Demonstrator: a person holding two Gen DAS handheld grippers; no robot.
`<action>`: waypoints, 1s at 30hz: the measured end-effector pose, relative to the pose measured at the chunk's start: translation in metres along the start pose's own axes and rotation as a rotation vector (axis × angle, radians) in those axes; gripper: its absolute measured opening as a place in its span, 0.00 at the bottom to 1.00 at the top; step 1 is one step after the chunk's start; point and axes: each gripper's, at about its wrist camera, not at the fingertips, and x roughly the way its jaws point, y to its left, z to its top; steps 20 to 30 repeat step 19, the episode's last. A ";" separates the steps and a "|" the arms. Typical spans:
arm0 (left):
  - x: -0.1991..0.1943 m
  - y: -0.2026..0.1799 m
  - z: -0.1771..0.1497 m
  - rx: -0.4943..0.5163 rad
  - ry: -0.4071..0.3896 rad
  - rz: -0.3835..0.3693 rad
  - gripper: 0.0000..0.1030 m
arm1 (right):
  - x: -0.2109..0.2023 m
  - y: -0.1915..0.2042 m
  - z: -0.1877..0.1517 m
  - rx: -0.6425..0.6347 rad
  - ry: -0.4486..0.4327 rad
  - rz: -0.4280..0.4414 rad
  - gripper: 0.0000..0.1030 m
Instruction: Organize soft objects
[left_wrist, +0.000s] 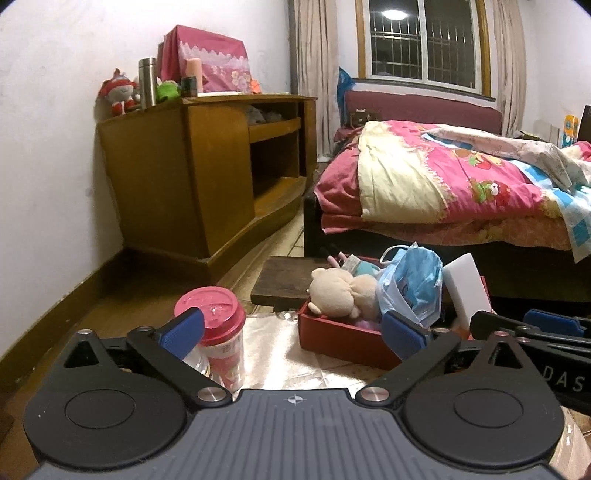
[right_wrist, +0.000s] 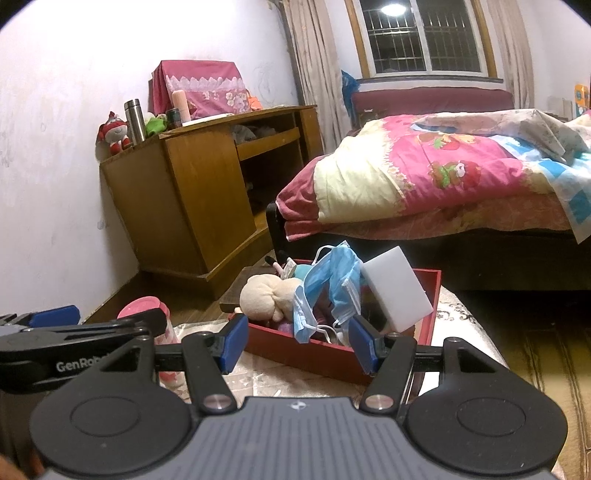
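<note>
A red box (left_wrist: 343, 338) (right_wrist: 306, 350) stands on a shiny cloth-covered surface. In it lie a beige plush toy (left_wrist: 338, 291) (right_wrist: 266, 295), blue face masks (left_wrist: 413, 284) (right_wrist: 328, 288), a white sponge block (left_wrist: 467, 291) (right_wrist: 397, 291) and a teal and pink soft toy (left_wrist: 360, 266). My left gripper (left_wrist: 293, 334) is open and empty, in front of the box's left end. My right gripper (right_wrist: 299, 343) is open and empty, just in front of the box's near wall. The left gripper also shows in the right wrist view (right_wrist: 74, 332).
A cup with a pink lid (left_wrist: 218, 332) (right_wrist: 155, 314) stands left of the box. A dark wooden stool (left_wrist: 284, 280) is behind it. A wooden cabinet (left_wrist: 192, 173) stands by the wall at left, a bed with a pink quilt (left_wrist: 461, 177) at right.
</note>
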 end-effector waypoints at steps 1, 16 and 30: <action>-0.001 0.000 0.000 0.001 -0.005 0.003 0.95 | 0.000 0.000 0.000 0.002 -0.001 0.001 0.35; 0.001 0.000 -0.005 0.008 -0.015 -0.047 0.95 | -0.005 -0.002 0.001 0.020 -0.041 -0.023 0.45; -0.004 -0.003 -0.005 0.034 -0.061 -0.003 0.95 | -0.006 -0.004 0.002 0.022 -0.046 -0.024 0.46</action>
